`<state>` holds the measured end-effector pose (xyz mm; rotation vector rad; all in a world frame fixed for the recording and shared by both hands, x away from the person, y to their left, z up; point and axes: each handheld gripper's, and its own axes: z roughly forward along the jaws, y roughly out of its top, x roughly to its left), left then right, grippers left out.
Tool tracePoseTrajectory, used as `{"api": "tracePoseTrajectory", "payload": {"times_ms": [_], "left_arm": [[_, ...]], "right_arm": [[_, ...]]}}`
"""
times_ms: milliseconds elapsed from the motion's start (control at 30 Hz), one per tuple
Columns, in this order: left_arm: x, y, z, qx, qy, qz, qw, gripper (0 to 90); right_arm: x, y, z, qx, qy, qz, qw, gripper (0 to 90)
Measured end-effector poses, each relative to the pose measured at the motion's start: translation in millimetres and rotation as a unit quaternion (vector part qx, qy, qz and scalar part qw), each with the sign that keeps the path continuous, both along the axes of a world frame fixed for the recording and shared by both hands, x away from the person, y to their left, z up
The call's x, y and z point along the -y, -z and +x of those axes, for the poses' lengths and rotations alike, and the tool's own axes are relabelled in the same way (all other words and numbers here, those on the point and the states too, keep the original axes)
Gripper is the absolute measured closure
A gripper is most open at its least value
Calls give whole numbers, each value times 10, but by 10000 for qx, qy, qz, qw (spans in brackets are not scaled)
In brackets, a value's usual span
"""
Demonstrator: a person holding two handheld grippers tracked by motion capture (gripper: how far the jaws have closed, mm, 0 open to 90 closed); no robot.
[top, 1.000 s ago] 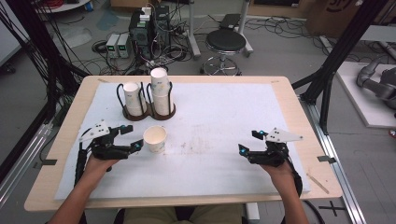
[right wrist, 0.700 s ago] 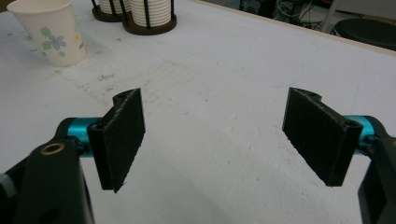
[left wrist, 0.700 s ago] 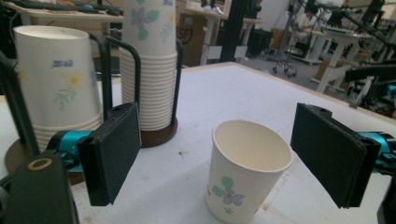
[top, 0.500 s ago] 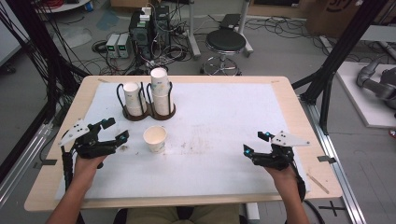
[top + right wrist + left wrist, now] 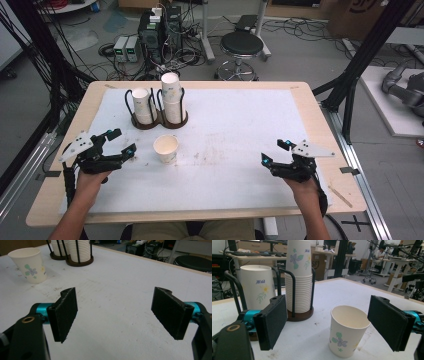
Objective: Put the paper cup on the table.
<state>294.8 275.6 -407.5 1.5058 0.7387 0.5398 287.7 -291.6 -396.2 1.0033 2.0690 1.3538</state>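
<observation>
**Cup stands free on the table, both grippers spread and holding nothing**

Your left gripper [image 5: 121,142] sits near the left edge of the table [image 5: 300,102], pointing toward the middle. Its jaws have just been opening and now stand wide apart. In the left gripper view the paper cup [image 5: 347,330] stands upright beyond the two black pads [image 5: 271,321], seen in the gap between them but clear of both; nothing is pinched. From above, the paper cup [image 5: 166,148] sits just to the right of that gripper's tips, well apart from the near edge and a little left of the table's middle, mouth up, resting on the white sheet [image 5: 240,120] that covers most of the table.

Behind the cup, toward the far left corner, the dark cup holder [image 5: 159,121] carries two stacks: the shorter stack [image 5: 141,105] on its left and the taller stack [image 5: 171,97] on its right, each ringed by black wire posts. The single cup stands near the holder's base but does not touch it.

Your right gripper [image 5: 276,151] rests near the right edge, closer to the near side, aimed left across the sheet. Its jaws are spread too, and in the right gripper view only bare, lightly stained sheet lies between the pads [image 5: 66,312]. From there the cup appears far off at the upper left, well apart from that gripper.
</observation>
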Motion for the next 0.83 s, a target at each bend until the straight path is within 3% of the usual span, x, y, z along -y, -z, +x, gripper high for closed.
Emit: {"api": "tracePoseTrajectory", "payload": {"times_ms": [833], "left_arm": [[-3, 23, 35, -47, -90, -17, 9999, 165]], "right_arm": [[17, 17, 8, -3, -28, -45, 10000, 218]]}}
